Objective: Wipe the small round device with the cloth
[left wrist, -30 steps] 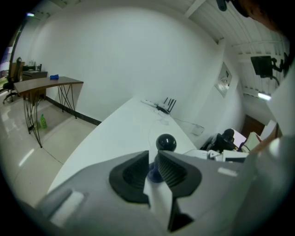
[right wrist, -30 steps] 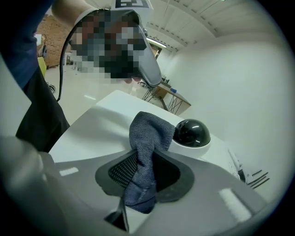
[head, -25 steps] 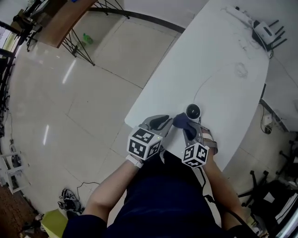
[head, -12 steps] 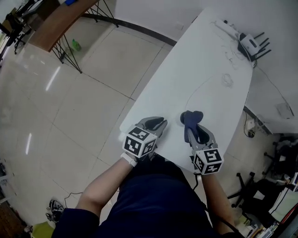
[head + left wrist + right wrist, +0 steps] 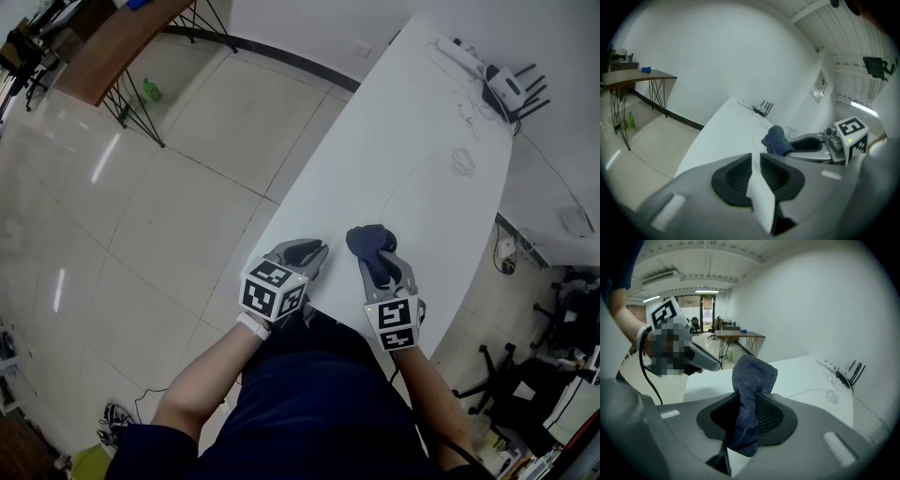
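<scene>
- The right tool [image 5: 749, 414] is closed on the dark blue cloth [image 5: 753, 376]. The cloth sticks up out of its jaws, over the white surface [image 5: 412, 141].
- The left tool [image 5: 755, 161] is almost closed, with just a thin gap, and holds nothing.
- It is near the right tool, at the near edge of the surface.
- No view shows the small round device.

The cloth [image 5: 752, 373] is a dark blue knit, coarse and matt, against the ribbed black pads [image 5: 772, 416] and smooth matt grey plastic shell of the right gripper [image 5: 378, 262]. The white table [image 5: 412, 159] looks smooth and matt. At nine o'clock the tiled floor [image 5: 141, 216] shines glossy, and at eleven o'clock a desk top [image 5: 112, 47] shows brown wood.
</scene>
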Available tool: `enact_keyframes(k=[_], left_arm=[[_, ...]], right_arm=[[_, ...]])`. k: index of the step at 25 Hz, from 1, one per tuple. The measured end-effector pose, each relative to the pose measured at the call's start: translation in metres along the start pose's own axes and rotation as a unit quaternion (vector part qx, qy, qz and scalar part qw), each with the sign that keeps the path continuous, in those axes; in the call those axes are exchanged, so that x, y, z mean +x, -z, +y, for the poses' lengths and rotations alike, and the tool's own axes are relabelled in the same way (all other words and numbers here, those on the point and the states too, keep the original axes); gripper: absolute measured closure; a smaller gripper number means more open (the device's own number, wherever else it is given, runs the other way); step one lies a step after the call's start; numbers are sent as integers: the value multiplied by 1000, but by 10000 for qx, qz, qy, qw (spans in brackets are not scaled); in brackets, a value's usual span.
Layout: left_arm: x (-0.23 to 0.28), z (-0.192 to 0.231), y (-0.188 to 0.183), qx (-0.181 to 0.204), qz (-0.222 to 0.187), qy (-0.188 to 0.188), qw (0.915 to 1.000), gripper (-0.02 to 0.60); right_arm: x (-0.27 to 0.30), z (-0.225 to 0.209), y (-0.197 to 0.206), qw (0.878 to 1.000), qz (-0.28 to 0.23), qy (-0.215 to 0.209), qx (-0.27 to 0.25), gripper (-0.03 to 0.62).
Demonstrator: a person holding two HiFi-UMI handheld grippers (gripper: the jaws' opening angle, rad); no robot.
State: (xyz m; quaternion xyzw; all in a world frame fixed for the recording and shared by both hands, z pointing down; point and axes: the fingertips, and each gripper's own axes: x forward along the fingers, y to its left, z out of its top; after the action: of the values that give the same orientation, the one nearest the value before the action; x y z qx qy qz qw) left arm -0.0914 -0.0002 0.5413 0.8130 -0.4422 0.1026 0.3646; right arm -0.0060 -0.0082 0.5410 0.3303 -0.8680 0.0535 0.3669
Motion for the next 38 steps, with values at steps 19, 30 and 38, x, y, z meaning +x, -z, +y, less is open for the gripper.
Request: enact_keyframes(k=[19, 30, 38], left_arm=[[18, 13, 9, -138, 295, 217, 9992, 526], [5, 7, 8, -223, 42, 136, 9996, 531], [1, 0, 3, -186, -28, 176, 9997, 534]], right_arm=[[57, 31, 57, 9861, 1279, 58, -1062, 484], [29, 31, 26, 9977, 638, -225, 55, 484], [-23, -24, -14, 9729, -558, -92, 2243, 484]])
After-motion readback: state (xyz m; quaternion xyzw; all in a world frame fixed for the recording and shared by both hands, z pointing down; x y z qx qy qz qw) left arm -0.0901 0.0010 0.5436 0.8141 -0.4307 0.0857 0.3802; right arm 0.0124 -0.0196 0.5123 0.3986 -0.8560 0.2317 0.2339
